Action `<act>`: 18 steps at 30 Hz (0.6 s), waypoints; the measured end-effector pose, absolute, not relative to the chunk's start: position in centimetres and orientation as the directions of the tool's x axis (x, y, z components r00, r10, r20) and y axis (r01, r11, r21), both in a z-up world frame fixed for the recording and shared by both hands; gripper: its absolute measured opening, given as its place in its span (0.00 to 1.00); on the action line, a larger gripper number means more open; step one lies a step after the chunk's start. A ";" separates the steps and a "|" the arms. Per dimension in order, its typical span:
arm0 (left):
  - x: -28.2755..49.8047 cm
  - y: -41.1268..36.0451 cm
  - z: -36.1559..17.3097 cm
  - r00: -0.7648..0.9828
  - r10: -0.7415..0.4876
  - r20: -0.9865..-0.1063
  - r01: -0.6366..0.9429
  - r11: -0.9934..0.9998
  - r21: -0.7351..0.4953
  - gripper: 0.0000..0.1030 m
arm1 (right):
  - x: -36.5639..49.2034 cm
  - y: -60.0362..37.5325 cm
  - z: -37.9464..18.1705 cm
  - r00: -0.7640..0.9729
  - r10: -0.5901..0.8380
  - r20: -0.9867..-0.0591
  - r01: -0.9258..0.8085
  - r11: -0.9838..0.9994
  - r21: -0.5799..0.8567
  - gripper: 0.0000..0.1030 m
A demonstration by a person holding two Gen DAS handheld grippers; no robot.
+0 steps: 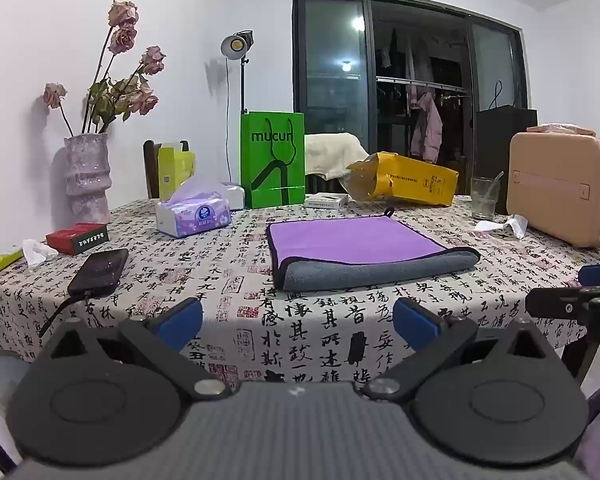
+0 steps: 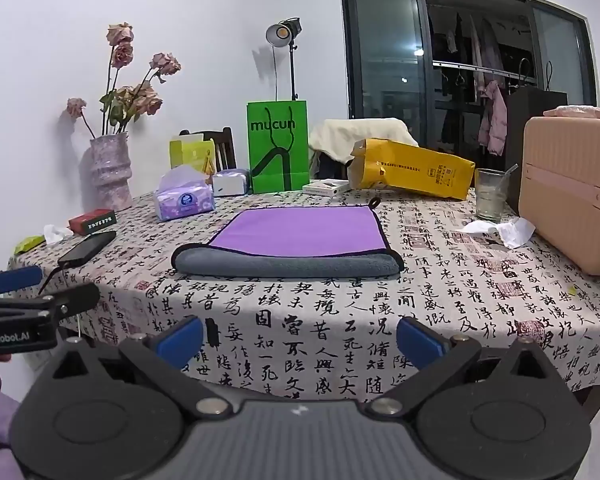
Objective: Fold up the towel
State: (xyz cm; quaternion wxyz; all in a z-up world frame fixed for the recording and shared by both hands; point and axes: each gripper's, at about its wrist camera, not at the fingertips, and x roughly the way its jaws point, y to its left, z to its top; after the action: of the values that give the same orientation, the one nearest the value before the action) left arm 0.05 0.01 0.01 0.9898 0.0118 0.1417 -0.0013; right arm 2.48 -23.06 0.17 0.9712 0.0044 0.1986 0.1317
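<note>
A purple towel (image 1: 352, 240) with a grey underside lies folded on the calligraphy-print tablecloth (image 1: 228, 272); its grey folded edge faces me. It also shows in the right wrist view (image 2: 300, 232). My left gripper (image 1: 298, 322) is open and empty, held off the table's near edge, short of the towel. My right gripper (image 2: 300, 340) is open and empty, also back from the table edge. The right gripper shows at the right edge of the left view (image 1: 588, 292), and the left gripper at the left edge of the right view (image 2: 24, 296).
On the table: a tissue pack (image 1: 194, 214), a phone on a cable (image 1: 100, 270), a red box (image 1: 78, 238), a vase of dried roses (image 1: 86, 172), a green bag (image 1: 272, 158), a yellow bag (image 1: 408, 180), a glass (image 1: 485, 198), a beige case (image 1: 560, 188), crumpled tissues (image 2: 500, 230).
</note>
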 end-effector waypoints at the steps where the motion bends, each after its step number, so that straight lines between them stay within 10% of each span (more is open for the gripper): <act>1: 0.0 0.0 0.1 0.960 0.000 -0.280 0.007 1.000 0.024 1.00 | 2.5 -23.1 0.1 0.886 0.257 -0.385 -0.253 0.965 0.062 1.00; 18: 0.6 -0.2 0.0 0.961 -0.002 -0.278 0.017 0.998 0.053 1.00 | 2.3 -22.9 -0.1 0.885 0.266 -0.381 -0.257 0.963 0.075 1.00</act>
State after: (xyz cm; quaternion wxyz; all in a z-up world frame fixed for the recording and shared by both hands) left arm 0.61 -0.22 -0.05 0.9897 0.0273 0.1403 -0.0047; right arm 2.34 -22.87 -0.08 0.9708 0.0113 0.1979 0.1348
